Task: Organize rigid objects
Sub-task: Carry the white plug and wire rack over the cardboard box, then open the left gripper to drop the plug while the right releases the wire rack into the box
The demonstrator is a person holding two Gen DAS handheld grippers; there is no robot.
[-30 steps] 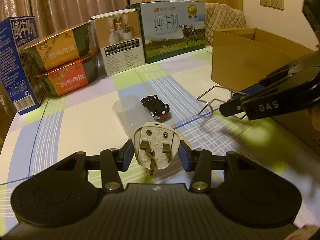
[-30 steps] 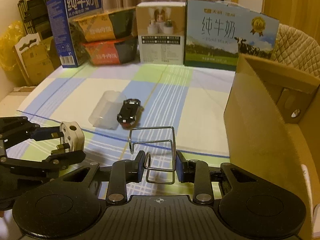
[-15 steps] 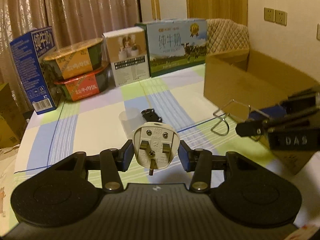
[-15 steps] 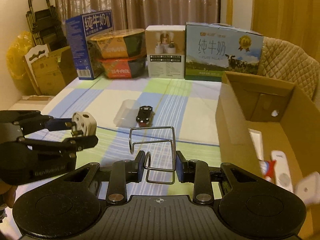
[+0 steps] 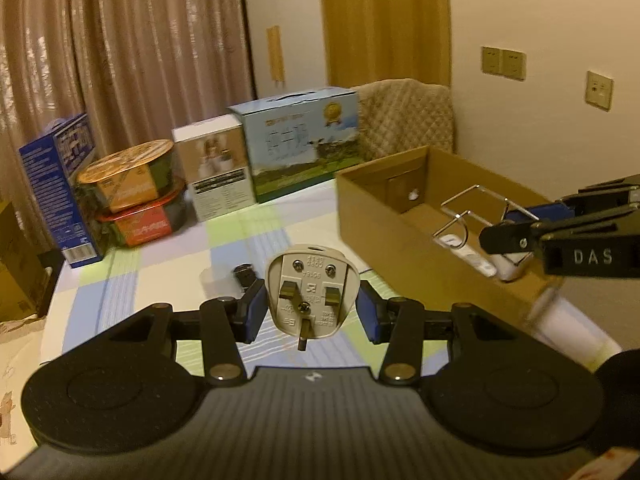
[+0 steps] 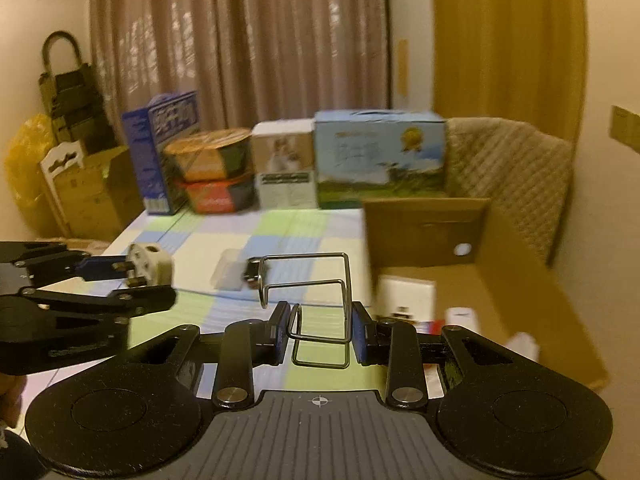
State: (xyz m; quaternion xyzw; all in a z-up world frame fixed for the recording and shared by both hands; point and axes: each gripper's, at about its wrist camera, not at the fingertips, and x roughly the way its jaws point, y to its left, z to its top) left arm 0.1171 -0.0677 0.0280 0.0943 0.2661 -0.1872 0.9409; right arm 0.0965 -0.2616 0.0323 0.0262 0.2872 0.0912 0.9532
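Observation:
My left gripper (image 5: pixel 311 307) is shut on a white three-pin plug (image 5: pixel 310 284), held well above the table; it also shows in the right wrist view (image 6: pixel 150 266). My right gripper (image 6: pixel 320 326) is shut on a bent metal wire stand (image 6: pixel 316 294), held high; in the left wrist view the wire stand (image 5: pixel 474 210) hangs over the open cardboard box (image 5: pixel 384 216). A black toy car (image 5: pixel 245 274) and a clear plastic cup (image 5: pixel 214 278) lie on the checked tablecloth below.
The cardboard box (image 6: pixel 520 280) at the right holds white items (image 6: pixel 406 296). Milk cartons (image 5: pixel 300 142), a white box (image 5: pixel 218 168), stacked food bowls (image 5: pixel 134 196) and a blue carton (image 5: pixel 60 188) line the table's far edge. A quilted chair (image 6: pixel 508 172) stands behind the box.
Both grippers have risen well above the table with their objects. The right gripper has carried the wire stand rightward over the cardboard box. The car and cup have not moved.

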